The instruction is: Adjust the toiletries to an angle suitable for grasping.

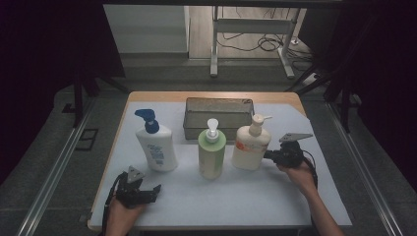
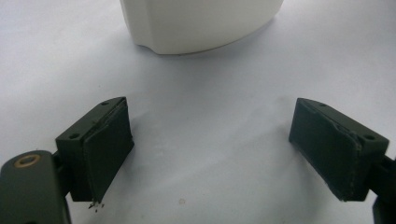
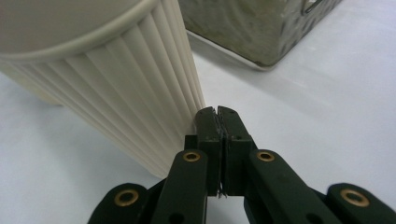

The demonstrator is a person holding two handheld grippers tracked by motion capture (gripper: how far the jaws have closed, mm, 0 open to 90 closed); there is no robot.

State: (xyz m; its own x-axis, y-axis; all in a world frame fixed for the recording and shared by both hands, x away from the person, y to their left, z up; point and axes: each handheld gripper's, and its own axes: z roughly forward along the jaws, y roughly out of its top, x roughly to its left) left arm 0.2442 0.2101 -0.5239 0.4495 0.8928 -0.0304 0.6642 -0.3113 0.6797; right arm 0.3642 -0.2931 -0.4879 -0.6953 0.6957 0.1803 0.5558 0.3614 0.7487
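Observation:
Three pump bottles stand in a row on the white table cover: a white one with a blue pump [image 1: 156, 145] at the left, a green one [image 1: 212, 153] in the middle, and a cream ribbed one [image 1: 251, 146] at the right. My right gripper [image 1: 268, 155] is shut with nothing between its pads, and its tip touches the ribbed side of the cream bottle [image 3: 112, 88]. My left gripper [image 1: 156, 189] rests near the front left edge, open and empty. The white bottle's base [image 2: 196, 23] stands ahead of the left gripper [image 2: 210, 154].
A grey metal mesh basket [image 1: 219, 115] sits behind the bottles at the table's back, and its corner [image 3: 261, 32] lies beyond the right gripper. The wooden table edge [image 1: 105, 187] runs along the left. A metal frame with cables [image 1: 255, 44] stands on the floor beyond.

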